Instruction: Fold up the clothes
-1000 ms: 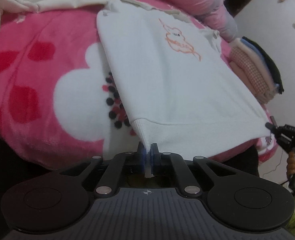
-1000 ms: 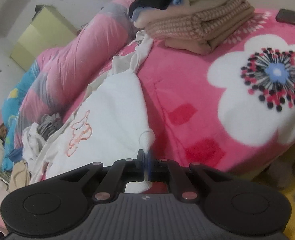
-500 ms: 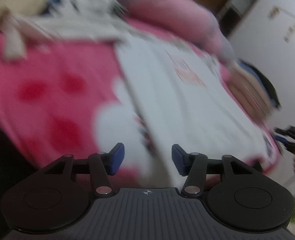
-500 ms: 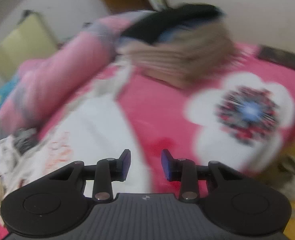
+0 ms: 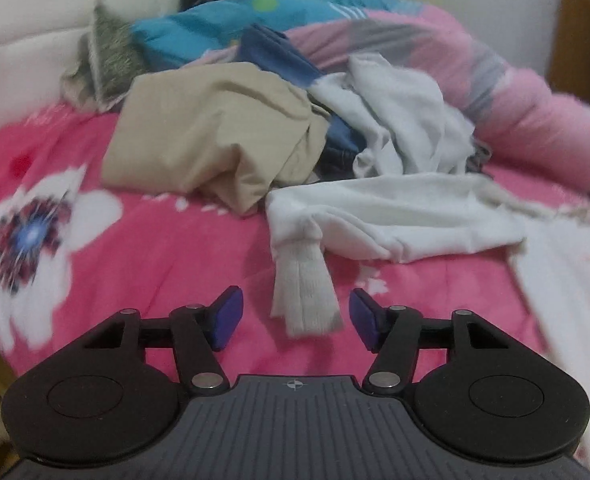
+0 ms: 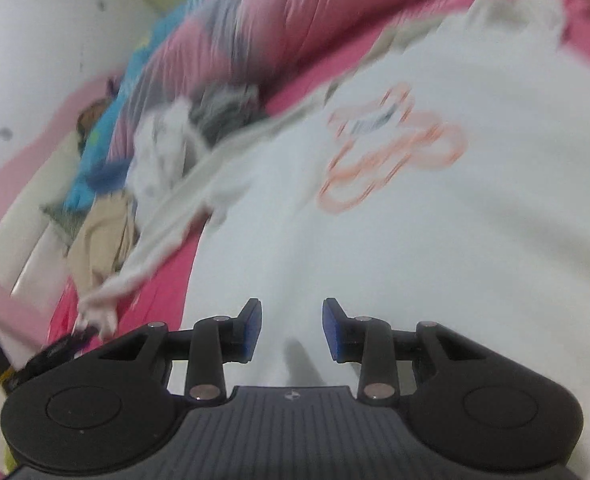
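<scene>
My left tool [image 5: 293, 318] is spread wide with nothing in it, and the ribbed cuff [image 5: 305, 290] of the white sweatshirt's sleeve [image 5: 395, 216] lies on the bed straight ahead, in line with the gap between its two blue pads. The sleeve runs off to the right of that tool toward the body of the sweatshirt, so I judge the tool is lined up there to take the cuff, the part that would carry the sleeve across the body for a fold.

My right tool [image 6: 291, 330] is open too and holds nothing. It hangs low over the sweatshirt [image 6: 435, 248], which lies spread flat on the pink flowered blanket [image 5: 167, 256] with its orange outline print [image 6: 391, 148] facing up, ahead and a little right of the pads. The view is blurred, so I cannot tell whether the pads touch the cloth.

Beyond the cuff, farther from my left tool, a loose pile waits: a beige garment [image 5: 215, 140], a crumpled white one [image 5: 407, 120] and something blue between them. They lie just beside the sleeve and could snag it if I drag it their way. Behind the pile a rolled pink quilt [image 5: 535, 120] and a person under a blue cover [image 5: 255, 16] fill the far side of the bed, so any folding has to stay on the near half.
</scene>
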Demonstrator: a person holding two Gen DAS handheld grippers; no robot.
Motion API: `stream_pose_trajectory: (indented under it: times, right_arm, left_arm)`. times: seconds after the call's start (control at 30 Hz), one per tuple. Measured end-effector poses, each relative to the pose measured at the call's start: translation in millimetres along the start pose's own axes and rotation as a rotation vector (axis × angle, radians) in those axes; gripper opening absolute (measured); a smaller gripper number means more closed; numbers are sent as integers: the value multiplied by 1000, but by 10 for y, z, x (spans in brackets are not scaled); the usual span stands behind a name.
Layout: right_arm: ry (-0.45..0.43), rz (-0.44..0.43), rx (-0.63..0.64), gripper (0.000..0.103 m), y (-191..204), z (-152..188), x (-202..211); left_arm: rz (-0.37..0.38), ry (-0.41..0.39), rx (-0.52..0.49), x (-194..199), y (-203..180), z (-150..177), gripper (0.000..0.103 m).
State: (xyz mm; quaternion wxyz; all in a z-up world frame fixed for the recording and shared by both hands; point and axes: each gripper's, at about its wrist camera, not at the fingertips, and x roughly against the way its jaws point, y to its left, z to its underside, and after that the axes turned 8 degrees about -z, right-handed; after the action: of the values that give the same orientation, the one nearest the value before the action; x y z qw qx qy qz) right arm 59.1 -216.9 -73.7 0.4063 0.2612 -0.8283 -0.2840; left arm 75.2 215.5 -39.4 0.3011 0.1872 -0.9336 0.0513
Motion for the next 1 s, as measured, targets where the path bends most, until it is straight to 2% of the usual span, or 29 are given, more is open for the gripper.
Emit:
stream_pose_trajectory:
  times: [0.07, 0.1, 0.17, 0.2, 0.33, 0.37, 0.4, 0.43, 0.53, 0.7, 0.77, 0.8, 0.83, 0.9, 1.0]
  right_arm:
    - [35, 2, -3, 36, 61, 77, -181]
    - [43, 6, 5, 36, 73, 103, -214]
    - [43, 19, 27, 36, 134, 129, -241]
    - [43, 24, 34, 36, 153, 135, -231]
    - [30, 57, 30, 36, 103, 72, -179]
    - [26, 62, 22, 36, 69, 68, -163]
    - [23, 65, 13, 35, 37, 65, -156]
    - [20, 64, 4, 35, 13, 72, -158]
    - [13, 55, -21, 35, -27, 66, -179]
    - [24, 65, -3, 35, 9, 41, -209]
    - [26, 63, -5, 35, 2, 34, -221]
    - [25, 61, -9, 35, -7, 32, -227]
    - [25, 58, -13, 35, -16, 31, -233]
    - [19, 50, -25, 35, -39, 36, -231]
    - [21, 32, -30, 35, -74, 36, -216]
  left_arm:
    - [-49, 7, -61, -140, -58, -41, 19]
    - [-76, 16, -86, -184, -65, -73, 8]
    - [-117, -32, -145, -152, -14, -166, 7]
    - [-164, -99, -209, -77, -2, -224, 7]
    - [-397, -454, -537, 317, -48, -338, 8]
    - [-437, -493, -617, 337, -51, -294, 8]
    - [-467, -500, -689, 305, -45, -218, 8]
    - [-488, -490, -756, 254, -34, -130, 8]
    - [-476, -336, -891, -18, 44, 213, 9]
    - [-441, -213, -863, -49, 165, 356, 13]
    - [-427, -164, -851, -61, 213, 414, 23]
    - [-419, -139, -845, -67, 237, 442, 31]
    - [-410, -117, -824, -64, 275, 444, 35]
    - [-386, -75, -715, -29, 405, 326, 36]
    - [-393, -6, -519, 35, 659, 193, 36]
